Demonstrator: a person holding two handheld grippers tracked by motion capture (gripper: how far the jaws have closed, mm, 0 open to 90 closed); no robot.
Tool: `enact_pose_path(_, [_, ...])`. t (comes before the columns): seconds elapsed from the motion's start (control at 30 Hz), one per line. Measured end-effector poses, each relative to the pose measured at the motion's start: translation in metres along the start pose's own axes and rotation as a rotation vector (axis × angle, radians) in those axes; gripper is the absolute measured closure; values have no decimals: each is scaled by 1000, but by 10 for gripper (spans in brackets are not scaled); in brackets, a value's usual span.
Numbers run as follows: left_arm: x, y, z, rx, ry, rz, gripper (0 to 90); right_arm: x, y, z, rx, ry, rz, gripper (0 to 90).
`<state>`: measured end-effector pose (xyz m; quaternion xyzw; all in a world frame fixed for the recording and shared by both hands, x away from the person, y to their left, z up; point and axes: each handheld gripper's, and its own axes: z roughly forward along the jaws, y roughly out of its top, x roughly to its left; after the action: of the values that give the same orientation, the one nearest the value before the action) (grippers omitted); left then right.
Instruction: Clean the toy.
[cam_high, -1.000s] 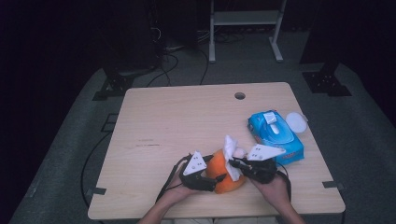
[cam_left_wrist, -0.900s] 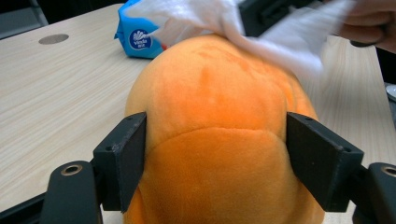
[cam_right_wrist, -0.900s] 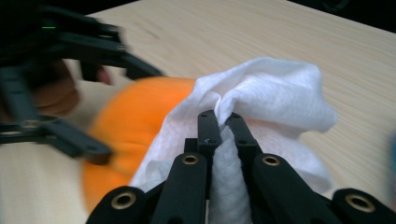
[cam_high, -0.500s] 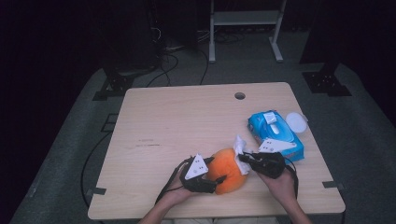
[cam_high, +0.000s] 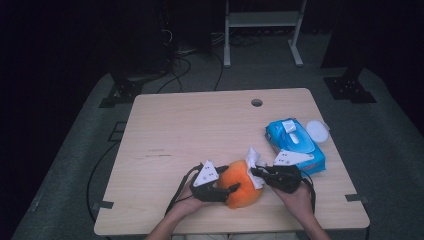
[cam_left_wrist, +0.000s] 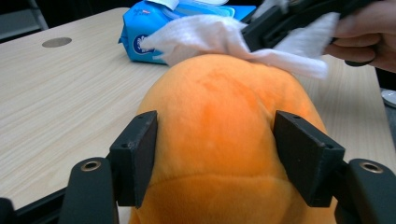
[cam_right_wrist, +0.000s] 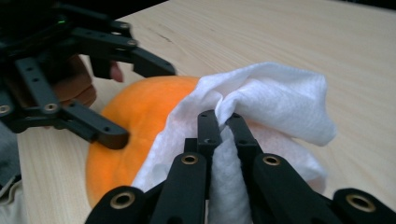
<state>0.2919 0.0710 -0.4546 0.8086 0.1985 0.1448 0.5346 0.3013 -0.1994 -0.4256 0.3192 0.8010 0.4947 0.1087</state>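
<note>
While your left gripper has just been closing its jaws around the orange plush toy at lower centre | pads touching its sides | right gripper clamps the white wipe on top | toy steadied, wipe on.

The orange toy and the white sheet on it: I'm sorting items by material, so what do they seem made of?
The orange toy looks like soft plush fabric: matte, short fuzzy nap, rounded and dented by the pads. The white sheet looks like a non-woven wipe or tissue: thin, faintly textured, crumpled into limp folds.
</note>
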Motion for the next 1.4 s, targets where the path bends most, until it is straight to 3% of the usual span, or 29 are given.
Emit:
enact_pose_path(0.07, [-1, -1, 1, 0, 3, -1, 334, -11, -5, 1, 15, -7, 52, 855])
enact_pose_path(0.13, [-1, -1, 1, -1, 3, -6, 334, -12, -6, 0, 12, -4, 65, 855])
enact_pose_path(0.33, [1, -2, 1, 1, 1, -20, 340, -11, 1, 2, 12, -29, 37, 856])
enact_pose_path(0.4, [0, -2, 1, -4, 2, -18, 339, -19, -3, 2, 27, -55, 69, 855])
enact_pose_path(0.5, [-1, -2, 1, -2, 2, -14, 335, -22, -4, 0, 12, -42, 104, 855])
enact_pose_path(0.6, [-2, -1, 1, -2, 4, -13, 329, -3, 7, 0, -18, -11, 28, 854])
enact_pose_path(0.63, [-2, -1, 1, -1, 3, -13, 329, -3, 7, 0, -18, -11, 28, 854])
enact_pose_path(0.73, [5, 5, -3, -13, -11, -51, 156, -4, 3, 3, -9, 10, 36, 855])
enact_pose_path(0.8, [9, 6, -3, -9, 5, -69, 114, -3, 3, 1, -14, 17, 27, 855])
enact_pose_path(0.87, [12, 2, 0, 8, -24, -103, 89, 2, 4, 0, -31, 52, 1, 854])
enact_pose_path(0.93, [12, -1, 2, 21, -64, -124, 109, 6, 6, 2, -26, 55, -34, 854])
enact_pose_path(0.97, [10, -1, 2, 22, -65, -116, 172, 6, 6, 2, -26, 57, -32, 854])
enact_pose_path(1.0, [9, 0, 2, 34, -48, -99, 307, 5, 5, 3, -30, 54, -20, 854])
enact_pose_path(1.03, [7, 1, 1, 35, -36, -88, 307, 5, 5, 3, -30, 54, -20, 854])
enact_pose_path(1.1, [-1, 6, 0, 29, 13, -22, 397, 2, 5, 2, -36, 50, 7, 855])
enact_pose_path(1.13, [-3, 9, -1, 20, 30, 0, 410, 1, 6, 1, -41, 46, 11, 855])
enact_pose_path(1.3, [-15, 16, -7, -6, 158, 189, 435, 4, 10, -3, -76, 39, 15, 855])
enact_pose_path(1.37, [-18, 15, -6, 7, 156, 221, 423, 3, 10, -2, -80, 41, 17, 854])
enact_pose_path(1.4, [-18, 14, -5, 13, 142, 218, 410, 2, 8, 0, -73, 38, 25, 855])
